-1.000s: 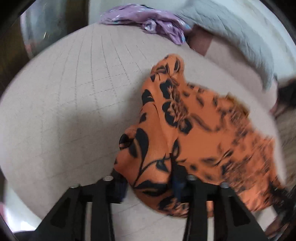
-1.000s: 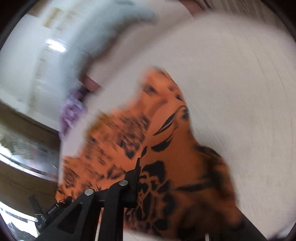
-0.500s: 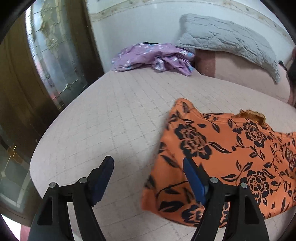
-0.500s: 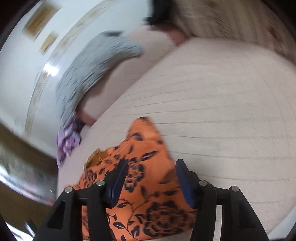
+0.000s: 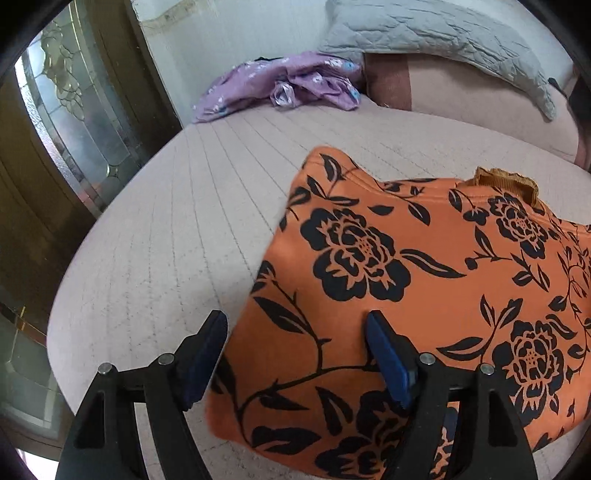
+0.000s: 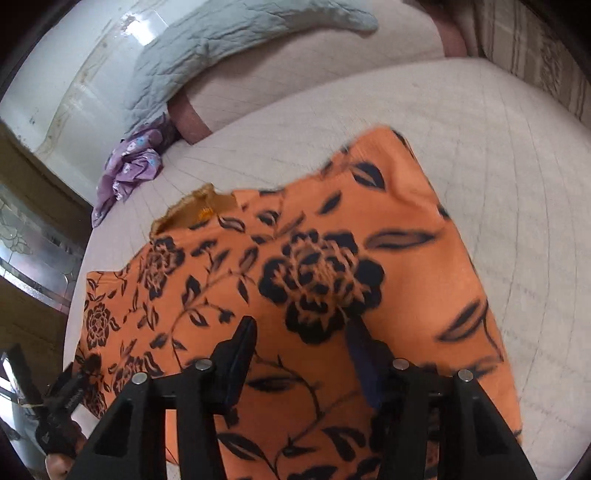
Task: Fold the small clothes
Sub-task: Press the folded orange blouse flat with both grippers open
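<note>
An orange top with black flowers (image 5: 406, 258) lies spread flat on the pale quilted bed (image 5: 166, 221), its collar toward the pillows. My left gripper (image 5: 295, 319) hovers open over the top's left edge, one finger above the bare bed and the other above the fabric, gripping nothing. In the right wrist view the same top (image 6: 332, 240) fills the middle. My right gripper (image 6: 302, 325) hangs over its right half with its jaws apart and closing slightly. The cloth lies under them, not pinched between the pads.
A crumpled purple garment (image 5: 288, 85) lies at the head of the bed beside a grey quilted pillow (image 5: 436, 33). A wooden door with patterned glass (image 5: 74, 110) stands past the bed's left edge. Bare mattress (image 6: 498, 166) stretches right of the top.
A second ago both grippers held the top bunched and lifted. They have let go, opened and drawn back, and the top now lies flat on the bed.
</note>
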Available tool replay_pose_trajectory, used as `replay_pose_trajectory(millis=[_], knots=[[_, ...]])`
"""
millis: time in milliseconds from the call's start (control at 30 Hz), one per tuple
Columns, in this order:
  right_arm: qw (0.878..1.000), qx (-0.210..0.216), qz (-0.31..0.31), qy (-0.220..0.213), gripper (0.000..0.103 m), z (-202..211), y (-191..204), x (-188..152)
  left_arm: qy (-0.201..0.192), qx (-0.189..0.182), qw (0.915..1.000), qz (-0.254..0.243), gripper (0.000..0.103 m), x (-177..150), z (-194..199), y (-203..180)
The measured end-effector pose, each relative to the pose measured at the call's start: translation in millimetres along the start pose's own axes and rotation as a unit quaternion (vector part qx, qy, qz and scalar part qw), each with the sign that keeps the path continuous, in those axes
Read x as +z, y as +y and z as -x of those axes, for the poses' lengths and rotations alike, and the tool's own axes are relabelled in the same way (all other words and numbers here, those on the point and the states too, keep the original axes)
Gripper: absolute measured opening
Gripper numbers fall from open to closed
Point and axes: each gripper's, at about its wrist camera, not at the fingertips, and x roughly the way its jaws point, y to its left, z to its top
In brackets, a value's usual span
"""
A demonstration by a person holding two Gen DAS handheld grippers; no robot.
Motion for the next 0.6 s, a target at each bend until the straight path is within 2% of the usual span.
replay_pose_trajectory(millis=[200, 267, 433, 533, 600], knots=[[0.999, -0.016, 0.011, -0.029, 0.055, -17.6, 12.8, 42.0, -0.005, 0.002, 0.9999, -0.013, 0.078, 0.5, -2.0, -2.1], [0.999, -0.021, 0.012, -0.025, 0.055, -27.9, 11.5, 54.1, -0.005, 0.001, 0.9999, -0.015, 0.078, 0.9, -2.8, -1.7], [0.999, -0.049, 0.012, 0.001, 0.055, -64.3, 5.6, 67.5, -0.006, 0.001, 0.9998, -0.019, 0.078, 0.3, -2.5, -2.8], [0.998, -0.055, 0.028, -0.005, 0.059, -59.3, 15.4, 68.1, -0.004, 0.000, 0.9999, -0.017, 0.078, 1.3, -3.4, -1.9], [0.999, -0.043, 0.024, -0.011, 0.059, -52.2, 17.0, 64.7, -0.004, -0.002, 0.9999, -0.015, 0.078, 1.8, -3.7, -1.2]])
